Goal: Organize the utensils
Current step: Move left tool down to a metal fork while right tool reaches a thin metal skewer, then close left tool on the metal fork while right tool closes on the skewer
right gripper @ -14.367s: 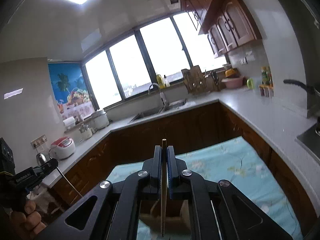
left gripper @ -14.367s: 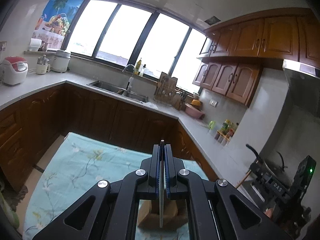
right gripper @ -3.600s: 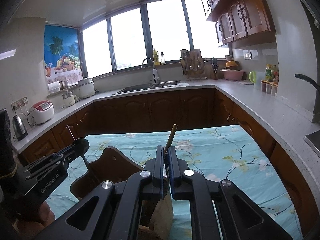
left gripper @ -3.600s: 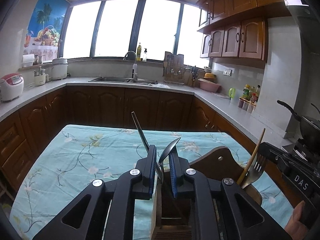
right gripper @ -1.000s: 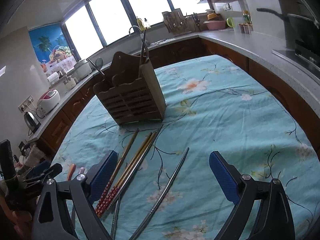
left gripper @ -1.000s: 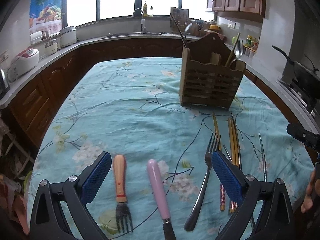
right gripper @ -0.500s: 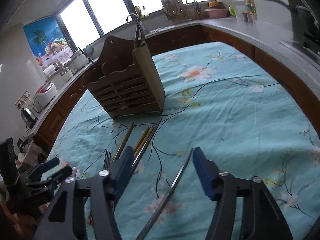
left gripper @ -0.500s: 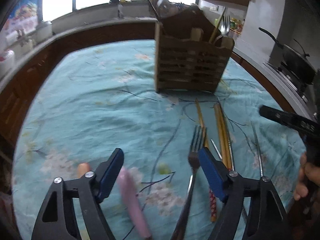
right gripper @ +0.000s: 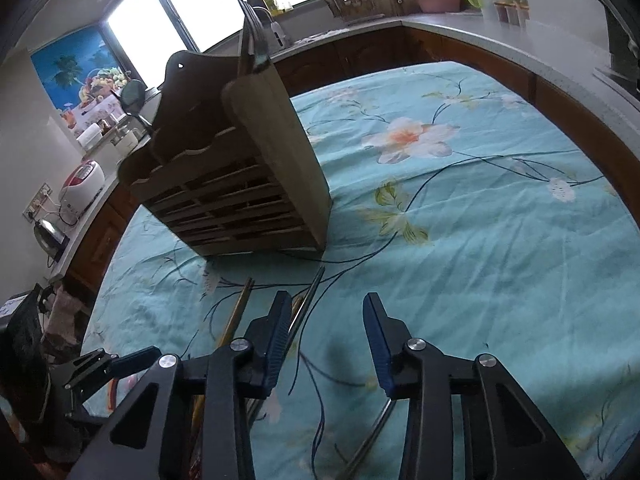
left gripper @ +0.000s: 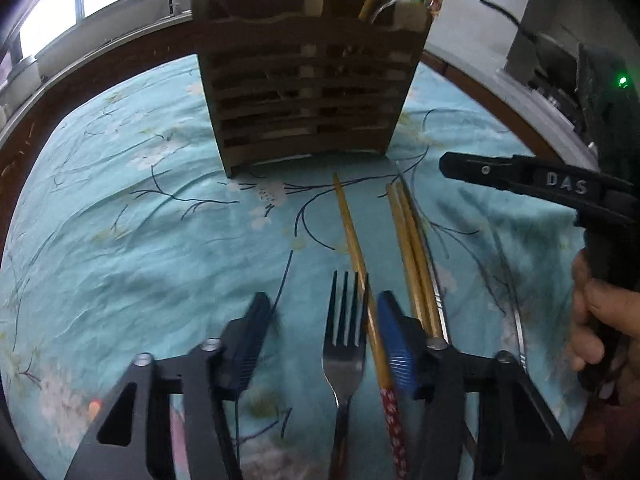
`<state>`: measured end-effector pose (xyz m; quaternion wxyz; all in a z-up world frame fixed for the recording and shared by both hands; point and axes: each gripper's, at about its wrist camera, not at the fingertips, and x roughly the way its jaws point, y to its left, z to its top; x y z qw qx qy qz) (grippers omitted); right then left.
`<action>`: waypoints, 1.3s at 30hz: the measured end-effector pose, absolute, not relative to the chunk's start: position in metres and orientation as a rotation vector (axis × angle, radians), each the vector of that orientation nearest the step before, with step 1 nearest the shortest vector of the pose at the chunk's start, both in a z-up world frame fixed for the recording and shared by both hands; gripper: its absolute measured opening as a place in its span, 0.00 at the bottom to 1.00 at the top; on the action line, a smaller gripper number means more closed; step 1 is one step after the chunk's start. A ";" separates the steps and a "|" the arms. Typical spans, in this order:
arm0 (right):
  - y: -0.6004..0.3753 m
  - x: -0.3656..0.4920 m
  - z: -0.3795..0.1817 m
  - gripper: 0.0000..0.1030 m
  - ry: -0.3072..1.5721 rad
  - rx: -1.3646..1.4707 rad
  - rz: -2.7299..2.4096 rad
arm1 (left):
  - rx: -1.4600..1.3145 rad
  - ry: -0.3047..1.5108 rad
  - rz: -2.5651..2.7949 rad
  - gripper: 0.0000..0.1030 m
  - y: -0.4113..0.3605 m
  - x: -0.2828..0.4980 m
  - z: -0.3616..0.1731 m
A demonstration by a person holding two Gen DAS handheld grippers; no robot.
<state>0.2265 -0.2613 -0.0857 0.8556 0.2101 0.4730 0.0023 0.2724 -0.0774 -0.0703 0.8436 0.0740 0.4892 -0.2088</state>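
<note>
1. The left gripper [left gripper: 320,324] is held low over the table, its jaws closing with a steel fork [left gripper: 345,344] and one bamboo chopstick [left gripper: 356,256] lying between them; the pads are not yet pressed on either.
2. The right gripper [right gripper: 326,336] is likewise closing; bare cloth is seen between its fingertips, and a metal chopstick [right gripper: 370,440] passes under the right finger, not gripped.
3. Just beside the left gripper's right finger a pair of bamboo chopsticks [left gripper: 412,248] and a thin metal chopstick [left gripper: 516,312] are left on the table [right gripper: 500,240], towards its near edge.
4. Under the left gripper's body a pink handle [left gripper: 178,440] is partly hidden; what it belongs to cannot be told here.
5. Near the middle of the table the wooden holder [right gripper: 240,184] is stood upright, and a fork, a chopstick and dark handles are already kept in it.
6. The task is judged to be partly done: several pieces are stowed, and at least six remain to be lifted and dropped into the holder.
</note>
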 end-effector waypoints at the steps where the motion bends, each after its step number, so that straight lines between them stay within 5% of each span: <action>1: -0.262 0.228 -0.088 0.34 1.001 0.444 0.005 | 0.138 1.035 -0.446 0.48 -0.077 0.273 -0.071; 8: -0.260 0.240 -0.094 0.26 1.015 0.438 0.012 | 0.097 1.034 -0.409 0.23 -0.058 0.285 -0.074; 25: -0.231 0.274 -0.111 0.16 1.098 0.258 -0.005 | 0.063 1.043 -0.355 0.19 -0.050 0.290 -0.073; 31: -0.227 0.266 -0.106 0.00 1.088 0.289 0.018 | 0.054 1.027 -0.349 0.18 -0.047 0.283 -0.068; 39: -0.237 0.246 -0.074 0.00 1.010 0.370 0.053 | -0.036 0.953 -0.354 0.18 -0.023 0.264 -0.037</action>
